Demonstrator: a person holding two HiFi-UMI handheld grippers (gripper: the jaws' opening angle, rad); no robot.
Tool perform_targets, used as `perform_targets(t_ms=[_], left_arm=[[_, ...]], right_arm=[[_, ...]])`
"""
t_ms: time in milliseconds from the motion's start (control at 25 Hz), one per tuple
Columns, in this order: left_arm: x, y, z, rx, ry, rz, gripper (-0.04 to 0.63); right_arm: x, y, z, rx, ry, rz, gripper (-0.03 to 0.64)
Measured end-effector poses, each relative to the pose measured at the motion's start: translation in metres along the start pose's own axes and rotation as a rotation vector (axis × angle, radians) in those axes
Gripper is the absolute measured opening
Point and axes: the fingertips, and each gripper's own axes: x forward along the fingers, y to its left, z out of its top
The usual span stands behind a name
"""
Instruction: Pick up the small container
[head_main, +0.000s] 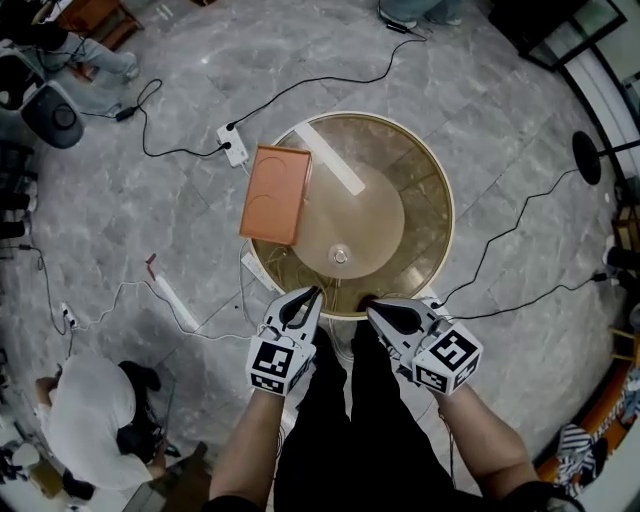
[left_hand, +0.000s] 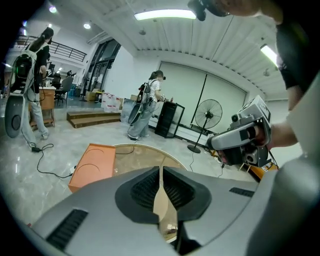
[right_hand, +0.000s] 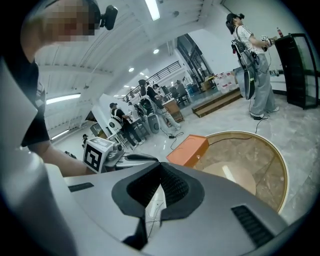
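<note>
The small container (head_main: 341, 256), a little clear round pot, sits on the round glass table (head_main: 441, 190) near its front edge. Both grippers hang just in front of that edge, short of the container. My left gripper (head_main: 313, 291) is below and left of it, jaws shut with nothing between them, as the left gripper view (left_hand: 160, 167) also shows. My right gripper (head_main: 370, 306) is below and right of it, its jaws meeting at the tip (right_hand: 161, 163) and holding nothing.
An orange tray (head_main: 275, 193) overhangs the table's left rim. A white strip (head_main: 335, 160) lies at the table's far side. Cables and a power strip (head_main: 233, 143) run across the floor. A person (head_main: 85, 415) crouches at the lower left; a fan (left_hand: 207, 114) stands beyond.
</note>
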Motion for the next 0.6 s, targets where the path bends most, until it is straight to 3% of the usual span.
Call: perform_targets(t_ms=[200, 400, 520, 600], left_arm=[[0.039, 0.025, -0.034, 0.026, -0.003, -0.019, 0.105], [0.075, 0.036, -0.068, 0.115, 0.005, -0.045, 0.169], [0.097, 0.041, -0.084, 0.12, -0.025, -0.054, 0.261], [0.111, 0.042, -0.093, 0.126, -0.039, -0.066, 0.279]], right_arm=[[0.032, -0.036, -0.019, -0.012, 0.014, -0.012, 0.012], [0.05, -0.069, -0.037, 0.028, -0.015, -0.043, 0.012], [0.055, -0.084, -0.055, 0.043, -0.002, -0.05, 0.012], [0.059, -0.09, -0.067, 0.033, 0.02, -0.05, 0.012]])
